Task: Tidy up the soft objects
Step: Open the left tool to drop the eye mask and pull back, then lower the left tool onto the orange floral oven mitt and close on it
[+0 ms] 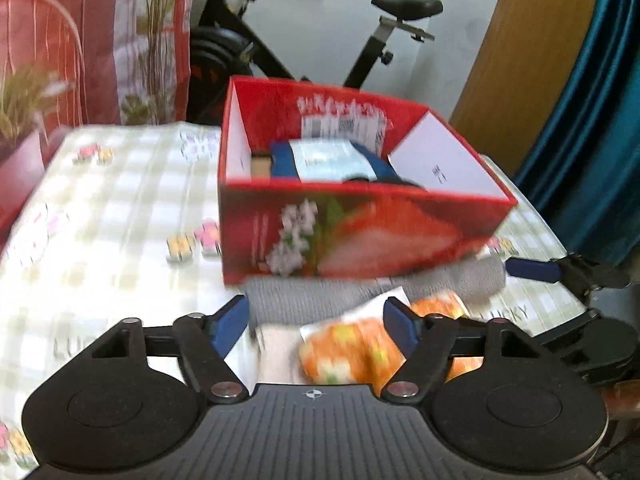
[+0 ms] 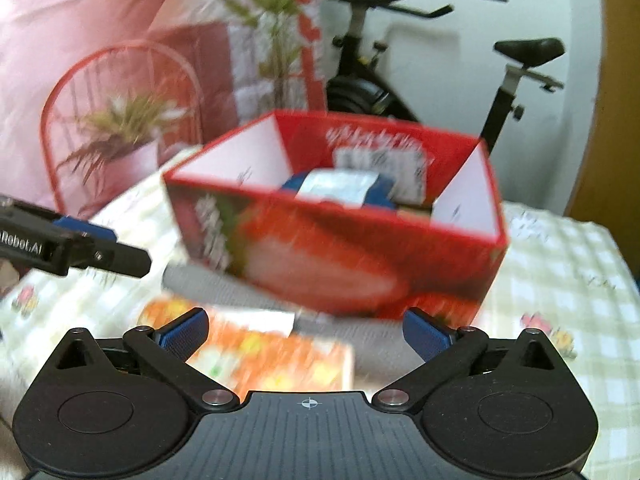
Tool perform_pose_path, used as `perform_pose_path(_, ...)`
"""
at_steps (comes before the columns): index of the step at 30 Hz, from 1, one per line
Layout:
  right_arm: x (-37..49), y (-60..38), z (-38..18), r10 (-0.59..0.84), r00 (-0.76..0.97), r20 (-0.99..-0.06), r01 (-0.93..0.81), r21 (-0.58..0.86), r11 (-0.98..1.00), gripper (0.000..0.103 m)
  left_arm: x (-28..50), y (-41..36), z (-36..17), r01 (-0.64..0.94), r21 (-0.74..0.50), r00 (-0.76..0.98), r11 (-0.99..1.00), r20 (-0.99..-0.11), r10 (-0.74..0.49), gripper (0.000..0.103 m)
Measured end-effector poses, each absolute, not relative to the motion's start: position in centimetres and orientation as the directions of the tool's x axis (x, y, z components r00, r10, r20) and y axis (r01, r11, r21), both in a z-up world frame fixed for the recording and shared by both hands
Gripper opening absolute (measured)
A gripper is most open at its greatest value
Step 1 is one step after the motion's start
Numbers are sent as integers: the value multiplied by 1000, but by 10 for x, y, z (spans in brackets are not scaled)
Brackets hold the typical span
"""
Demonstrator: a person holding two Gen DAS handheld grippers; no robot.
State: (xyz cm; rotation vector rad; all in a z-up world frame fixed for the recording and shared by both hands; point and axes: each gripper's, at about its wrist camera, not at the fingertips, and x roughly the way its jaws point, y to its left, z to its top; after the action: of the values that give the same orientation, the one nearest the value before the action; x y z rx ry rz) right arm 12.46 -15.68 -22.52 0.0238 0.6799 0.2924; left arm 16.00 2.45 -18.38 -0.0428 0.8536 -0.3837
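Now both my jaws stand spread and empty: left gripper (image 1: 316,320), right gripper (image 2: 306,330). The orange floral cloth (image 1: 352,348) lies near, before the red box (image 1: 360,232); I should pinch its folded edge squarely, then lift clear of the gray cloth (image 1: 320,296).

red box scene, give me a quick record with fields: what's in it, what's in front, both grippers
box: red box, open top, on checked cloth
inside: blue item with a pale packet on it
in front: grey cloth, orange floral item on it
left gripper: open, holding nothing
right gripper: open, holding nothing
behind: exercise bike
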Motion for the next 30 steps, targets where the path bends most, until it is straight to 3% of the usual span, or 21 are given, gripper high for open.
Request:
perform_pose_path(9,103,-131,-259,258,670,-696,-269,97,958,102,135,36,-201,283,-255,569,925,-731,-376,67)
perform_pose_path(16,104,-130,-270,248,672,-698,-256,95,962,103,136,48,-214,220,-299,547,928,-750,-372,58)
perform_pose_path(30,122,-128,-275,191,701,-687,-161,108,981,102,135,49,-218,212,-321,539,923,-749,-384,57)
